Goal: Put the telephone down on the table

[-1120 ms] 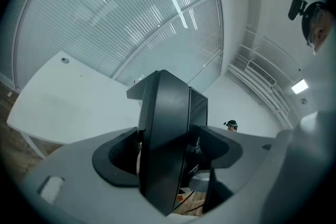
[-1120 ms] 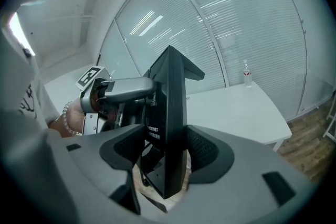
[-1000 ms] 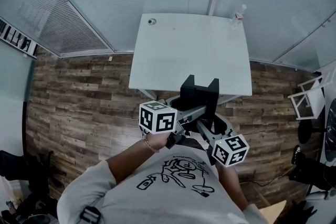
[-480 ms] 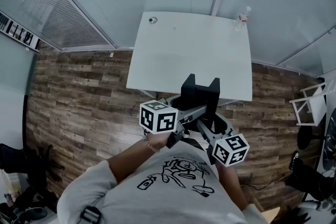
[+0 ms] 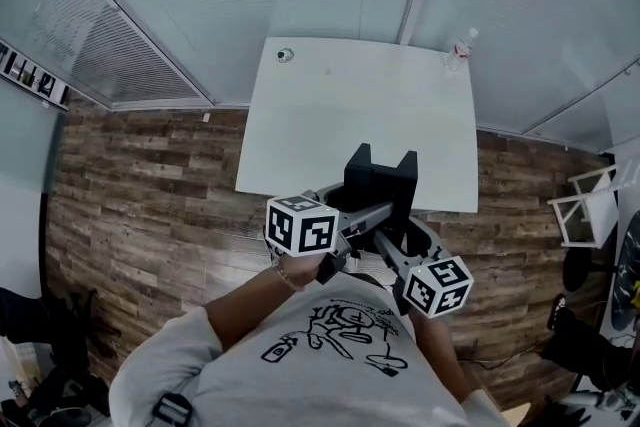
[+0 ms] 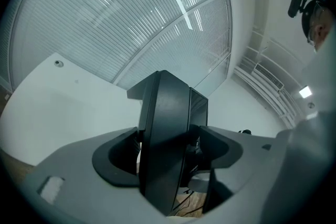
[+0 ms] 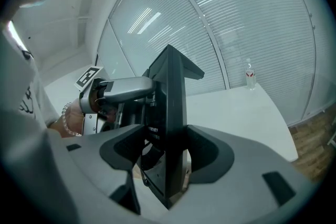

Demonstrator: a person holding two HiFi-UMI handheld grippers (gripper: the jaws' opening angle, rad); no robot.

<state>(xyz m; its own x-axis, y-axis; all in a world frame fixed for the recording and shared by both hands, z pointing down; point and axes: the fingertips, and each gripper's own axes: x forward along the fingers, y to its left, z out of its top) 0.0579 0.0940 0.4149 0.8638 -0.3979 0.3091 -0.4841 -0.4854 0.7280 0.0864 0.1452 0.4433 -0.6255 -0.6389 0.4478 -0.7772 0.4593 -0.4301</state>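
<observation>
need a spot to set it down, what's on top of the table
The table holds a small bottle at its far right corner, a small round fitting far left. The held telephone covers part of its near edge; that part is unseen.

I see a white table (image 5: 350,125) on the wood floor (image 5: 150,185); a bottle (image 5: 459,49) stands at its far right corner, a small round thing (image 5: 285,55) at far left.

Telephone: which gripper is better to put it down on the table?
Left, but only just. The left gripper and the right gripper are both shut on the telephone, so both probably lower it together. In the head view the left one sits slightly nearer the table.
</observation>
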